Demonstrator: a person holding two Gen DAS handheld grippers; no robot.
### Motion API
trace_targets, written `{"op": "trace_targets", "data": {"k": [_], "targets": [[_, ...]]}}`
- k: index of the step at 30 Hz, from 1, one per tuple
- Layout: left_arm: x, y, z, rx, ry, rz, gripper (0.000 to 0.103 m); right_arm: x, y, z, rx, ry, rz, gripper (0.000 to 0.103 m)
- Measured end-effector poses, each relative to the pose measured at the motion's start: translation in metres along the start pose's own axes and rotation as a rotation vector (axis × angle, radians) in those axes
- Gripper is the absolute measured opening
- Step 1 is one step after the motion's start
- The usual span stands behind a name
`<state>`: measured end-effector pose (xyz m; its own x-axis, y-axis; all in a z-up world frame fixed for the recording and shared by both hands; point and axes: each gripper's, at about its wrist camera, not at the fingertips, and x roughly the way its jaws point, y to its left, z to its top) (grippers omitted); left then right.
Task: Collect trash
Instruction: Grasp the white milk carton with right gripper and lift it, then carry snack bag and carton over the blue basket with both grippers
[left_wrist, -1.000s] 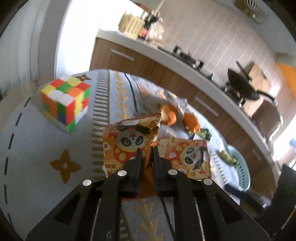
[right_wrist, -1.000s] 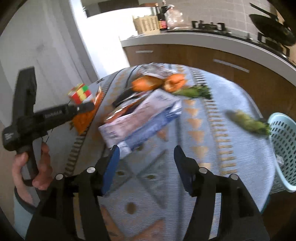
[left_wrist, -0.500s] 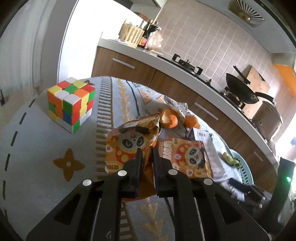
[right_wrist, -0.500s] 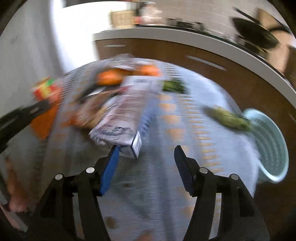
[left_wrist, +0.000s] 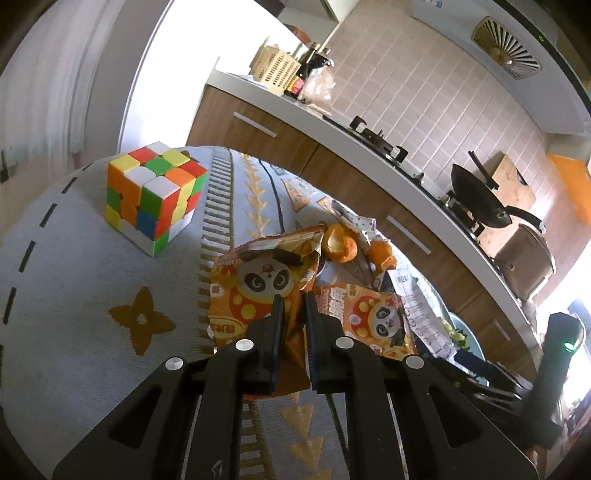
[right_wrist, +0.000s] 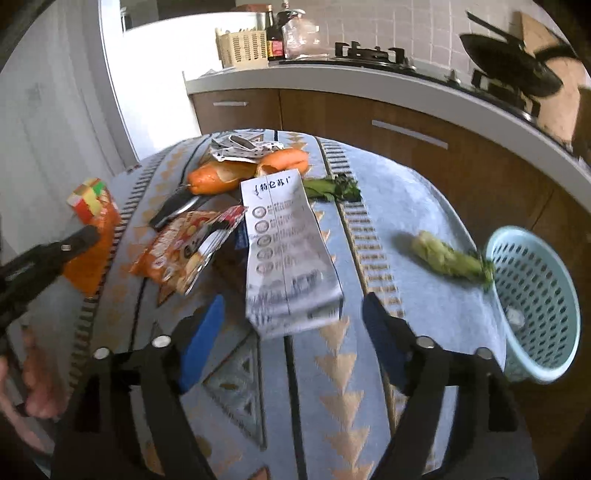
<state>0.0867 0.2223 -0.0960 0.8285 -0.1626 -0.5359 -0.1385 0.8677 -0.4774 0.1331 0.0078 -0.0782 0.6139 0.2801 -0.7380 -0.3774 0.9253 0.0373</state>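
Note:
My left gripper (left_wrist: 293, 298) is shut on an orange panda snack wrapper (left_wrist: 255, 284), which is lifted a little off the patterned tablecloth (left_wrist: 74, 295). A second panda wrapper (left_wrist: 373, 317) lies just right of it. In the right wrist view my right gripper (right_wrist: 293, 301) has its jaws opening wide. The near end of a flattened white carton (right_wrist: 284, 251) lies between its blue fingertips (right_wrist: 207, 328), which do not touch it. The left gripper (right_wrist: 88, 234) shows at the left edge there with its wrapper (right_wrist: 96, 254).
Orange peels (right_wrist: 218, 177), crumpled paper (right_wrist: 243, 146), a dark knife-like item (right_wrist: 173, 206) and green vegetable scraps (right_wrist: 450, 254) lie on the table. A pale blue basket (right_wrist: 535, 295) hangs past the right edge. A colour cube (left_wrist: 155, 195) stands far left. Kitchen counter behind.
The right gripper's jaws have spread much wider and it has swung and closed in on the white carton's near end. The left gripper keeps hold of the wrapper, almost still.

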Motion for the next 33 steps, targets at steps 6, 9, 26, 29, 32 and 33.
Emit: {"op": "trace_targets", "data": {"k": [6, 9, 26, 29, 32, 33], "targets": [[-0.004, -0.002, 0.000, 0.018, -0.015, -0.012, 0.009, 0.030, 0.009, 0.017, -0.058, 0.038, -0.057, 0.085], [-0.004, -0.015, -0.003, 0.079, -0.027, 0.030, 0.009, 0.036, 0.008, 0.021, -0.054, 0.048, -0.087, 0.085], [-0.028, -0.113, -0.023, 0.427, -0.066, 0.082, 0.008, -0.024, -0.049, 0.000, 0.114, -0.033, 0.115, 0.055], [-0.032, -0.133, -0.024, 0.443, -0.074, 0.045, 0.008, -0.049, -0.065, -0.003, 0.136, -0.090, 0.104, 0.055], [-0.032, -0.156, -0.026, 0.467, -0.073, 0.008, 0.008, -0.070, -0.084, -0.004, 0.160, -0.135, 0.084, 0.055], [-0.030, -0.164, -0.026, 0.476, -0.070, -0.006, 0.008, -0.078, -0.093, -0.005, 0.171, -0.154, 0.068, 0.055]]}}
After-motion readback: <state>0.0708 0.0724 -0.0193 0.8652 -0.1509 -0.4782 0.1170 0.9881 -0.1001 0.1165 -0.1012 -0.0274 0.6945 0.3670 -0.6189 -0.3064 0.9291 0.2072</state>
